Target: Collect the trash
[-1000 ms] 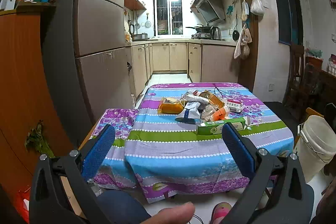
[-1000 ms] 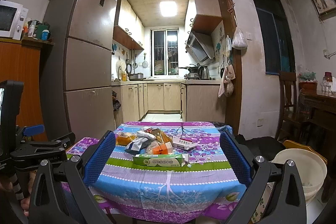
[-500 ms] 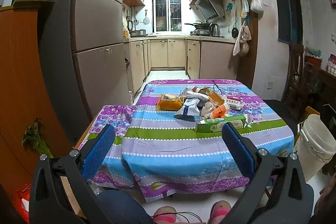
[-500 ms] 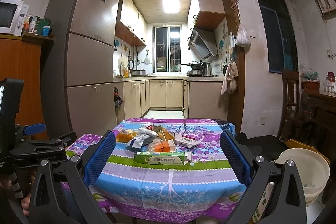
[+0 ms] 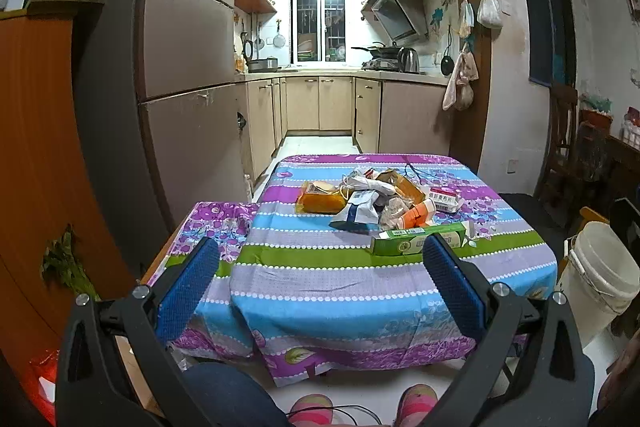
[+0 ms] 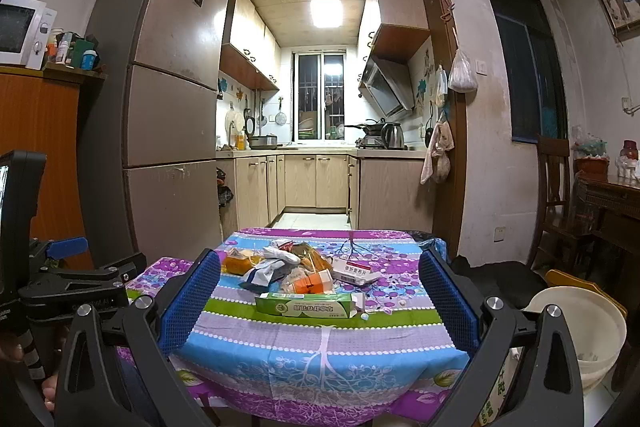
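A pile of trash (image 5: 380, 201) lies on the table with the striped floral cloth (image 5: 320, 279): a long green box (image 5: 420, 243), an orange packet (image 5: 320, 201), a white and blue bag (image 5: 360, 209), a white and red box (image 5: 443, 200). The pile also shows in the right wrist view (image 6: 296, 269), with the green box (image 6: 306, 305) nearest. My left gripper (image 5: 318, 247) is open and empty, short of the table. My right gripper (image 6: 318, 259) is open and empty, also short of the table. A white bucket (image 5: 600, 271) stands on the floor at the table's right; it also shows in the right wrist view (image 6: 576, 331).
A tall fridge (image 6: 168, 99) stands left of the table. A wooden cabinet (image 5: 36, 167) is at the far left. A dark wooden chair (image 6: 556, 195) and sideboard (image 6: 612, 199) are at the right. The kitchen lies behind the table. My feet (image 5: 312, 407) are below.
Both views have tilted upward a little, so the table sits lower in frame. A hand low in the left wrist view is gone. Both grippers stay open.
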{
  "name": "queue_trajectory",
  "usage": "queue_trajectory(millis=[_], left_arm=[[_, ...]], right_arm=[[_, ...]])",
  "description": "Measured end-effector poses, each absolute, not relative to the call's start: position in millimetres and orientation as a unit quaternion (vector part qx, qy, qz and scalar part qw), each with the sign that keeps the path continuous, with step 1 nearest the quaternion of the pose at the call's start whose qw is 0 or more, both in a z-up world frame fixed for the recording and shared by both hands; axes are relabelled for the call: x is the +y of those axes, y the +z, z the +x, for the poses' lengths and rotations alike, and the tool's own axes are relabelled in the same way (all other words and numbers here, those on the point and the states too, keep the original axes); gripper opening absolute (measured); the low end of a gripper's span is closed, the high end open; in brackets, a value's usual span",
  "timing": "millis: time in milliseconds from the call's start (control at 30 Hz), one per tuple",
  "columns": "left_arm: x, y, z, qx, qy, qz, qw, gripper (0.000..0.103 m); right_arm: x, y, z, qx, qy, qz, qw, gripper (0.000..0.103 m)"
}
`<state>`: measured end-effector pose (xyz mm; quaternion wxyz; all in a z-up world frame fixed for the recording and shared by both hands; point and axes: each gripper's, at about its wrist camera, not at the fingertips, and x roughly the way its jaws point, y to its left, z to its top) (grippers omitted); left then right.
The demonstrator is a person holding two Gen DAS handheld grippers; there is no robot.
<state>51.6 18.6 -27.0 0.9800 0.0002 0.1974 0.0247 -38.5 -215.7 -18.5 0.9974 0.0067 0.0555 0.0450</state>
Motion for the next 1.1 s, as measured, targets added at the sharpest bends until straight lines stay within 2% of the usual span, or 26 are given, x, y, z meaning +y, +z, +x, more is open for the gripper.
queue_trajectory(millis=[633,800,867,933,1000,1100], left_arm=[[7,-24,37,0.201,0.003,0.0,0.98,0.098],[6,-35,75,0.224,-0.025,0.006,0.974,0.098],[4,-51,109,0.289,-0.055,0.012,0.956,0.098],[-3,-69,139,0.314,-0.056,0.06,0.946,0.098],[-6,-85,163,0.301,-0.046,0.098,0.947,0.098],[-7,-96,195,0.304,-0.089,0.094,0.944,0.098]], right_arm=[[-220,-11,-50,0.044,0.042,0.008,0.998,0.099],[-228,-20,-20,0.081,0.054,-0.005,0.995,0.099],[-237,-28,1,0.108,0.058,-0.005,0.992,0.099],[-247,-38,21,0.13,0.057,0.001,0.99,0.099],[-255,-48,42,0.151,0.056,0.006,0.987,0.099],[-260,-60,74,0.178,0.062,0.002,0.982,0.099]])
